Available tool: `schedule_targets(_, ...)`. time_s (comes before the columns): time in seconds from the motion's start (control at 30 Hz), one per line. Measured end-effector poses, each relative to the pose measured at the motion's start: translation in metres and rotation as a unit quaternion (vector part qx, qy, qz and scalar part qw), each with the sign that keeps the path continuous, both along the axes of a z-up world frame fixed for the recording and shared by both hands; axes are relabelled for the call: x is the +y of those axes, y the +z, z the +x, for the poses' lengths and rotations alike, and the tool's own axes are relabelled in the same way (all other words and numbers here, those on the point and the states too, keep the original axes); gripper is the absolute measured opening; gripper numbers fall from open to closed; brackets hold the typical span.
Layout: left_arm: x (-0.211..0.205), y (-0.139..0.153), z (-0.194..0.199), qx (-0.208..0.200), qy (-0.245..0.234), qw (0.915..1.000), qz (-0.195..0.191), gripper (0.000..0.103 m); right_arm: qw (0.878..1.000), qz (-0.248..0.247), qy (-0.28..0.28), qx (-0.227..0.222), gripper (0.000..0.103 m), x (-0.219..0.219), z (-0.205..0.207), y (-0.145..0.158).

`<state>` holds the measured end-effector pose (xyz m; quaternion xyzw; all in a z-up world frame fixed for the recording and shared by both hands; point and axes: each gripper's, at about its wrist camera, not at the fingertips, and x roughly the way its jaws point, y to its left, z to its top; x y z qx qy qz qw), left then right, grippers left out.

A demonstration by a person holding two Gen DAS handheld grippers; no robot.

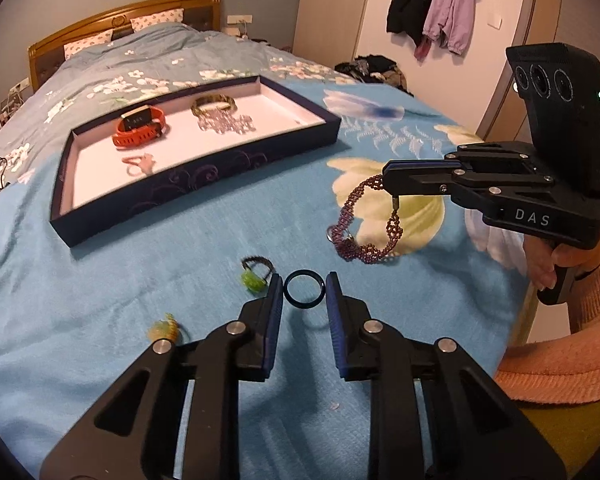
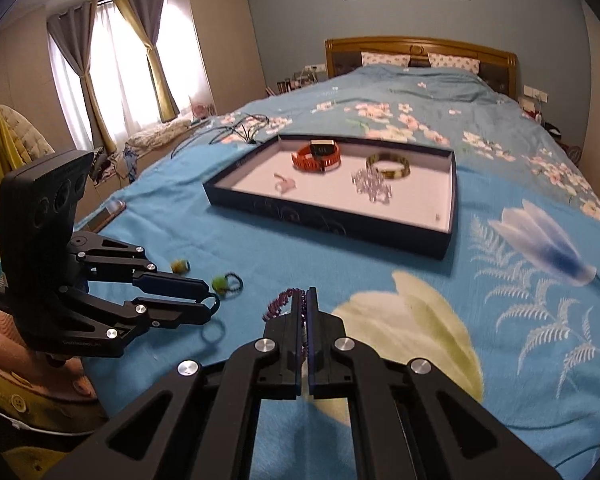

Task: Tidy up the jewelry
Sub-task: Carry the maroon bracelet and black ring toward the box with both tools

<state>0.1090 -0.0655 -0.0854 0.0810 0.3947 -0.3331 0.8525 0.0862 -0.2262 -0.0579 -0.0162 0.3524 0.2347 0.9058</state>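
- Right now the left gripper (image 1: 304,286) pinches a dark ring (image 1: 303,287) between its tips, lifted just off the bed (image 1: 180,272).
- Beside it, the right gripper (image 2: 305,300) is clamped tight on a purple beaded bracelet (image 1: 364,220), which dangles with its lower end touching the blanket.
- Just left of the left gripper lie a green-charmed hair tie (image 1: 254,274) and a yellow one (image 1: 164,330), not yet collected.
- Farther ahead, the navy tray (image 1: 204,178) already holds an orange watch (image 1: 140,128), a green bangle (image 1: 214,105), a clear bead strand (image 1: 226,123) and a pink ring (image 1: 140,164); I'd judge the job roughly half done.
- Nothing blocks the way to the tray.
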Motion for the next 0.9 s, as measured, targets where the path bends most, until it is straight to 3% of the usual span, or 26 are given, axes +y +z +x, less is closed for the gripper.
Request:
schedule_targets(0.6,0.029,0.044,0.041,-0.057,0.065,0.9960,-0.020,0.022,0.998,0.009,-0.015,-0.062,0.001,-0.004,0.025,0.042)
schedule_targets(0.9,0.033,0.053,0.069,-0.071,0.089,0.9935,-0.008,0.022,0.997,0.010,-0.021,-0.075,0.001,-0.007,0.046,0.051)
